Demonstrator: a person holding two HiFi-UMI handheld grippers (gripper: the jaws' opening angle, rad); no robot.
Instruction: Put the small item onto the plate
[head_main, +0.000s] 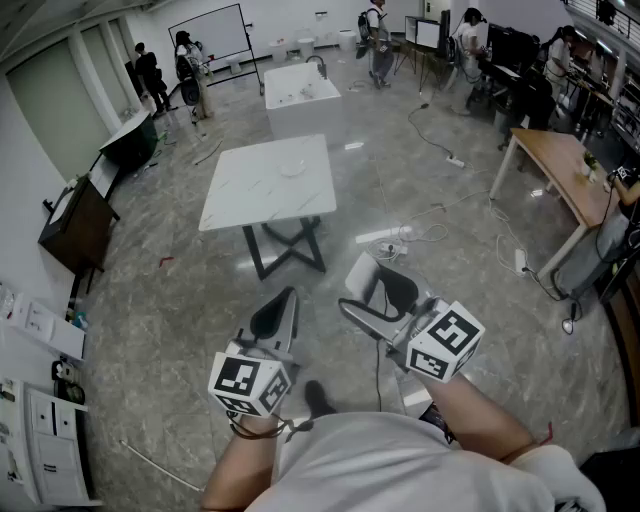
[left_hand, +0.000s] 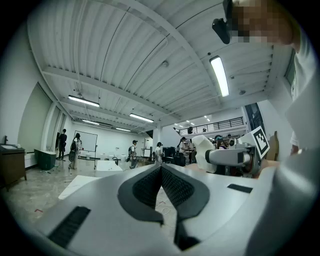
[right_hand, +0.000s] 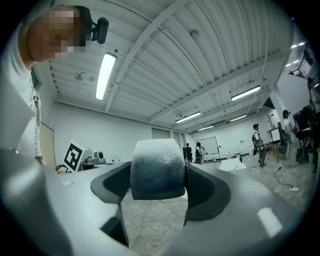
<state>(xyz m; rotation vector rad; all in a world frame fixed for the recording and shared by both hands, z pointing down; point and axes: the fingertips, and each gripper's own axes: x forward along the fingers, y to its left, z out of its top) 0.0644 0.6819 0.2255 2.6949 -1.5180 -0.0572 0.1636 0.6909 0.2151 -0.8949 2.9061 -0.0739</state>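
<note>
Right gripper (head_main: 368, 288) clamps the small item (head_main: 360, 272), white, well short of the table (head_main: 240, 200) bearing the plate (head_main: 292, 167). Left gripper (left_hand: 161, 172): jaws meet, empty. Right gripper view: a rounded block, white on top and shading dark below, pressed between the pads.

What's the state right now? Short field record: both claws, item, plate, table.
left claw: shut, nothing between its jaws
right claw: shut on the small item, jaws wide around it
small item: pale rounded block, held in the air
plate: on the white table; too small to tell if anything lies on it
task stage: item in hand, not yet at the plate; both claws well short of the table
</note>
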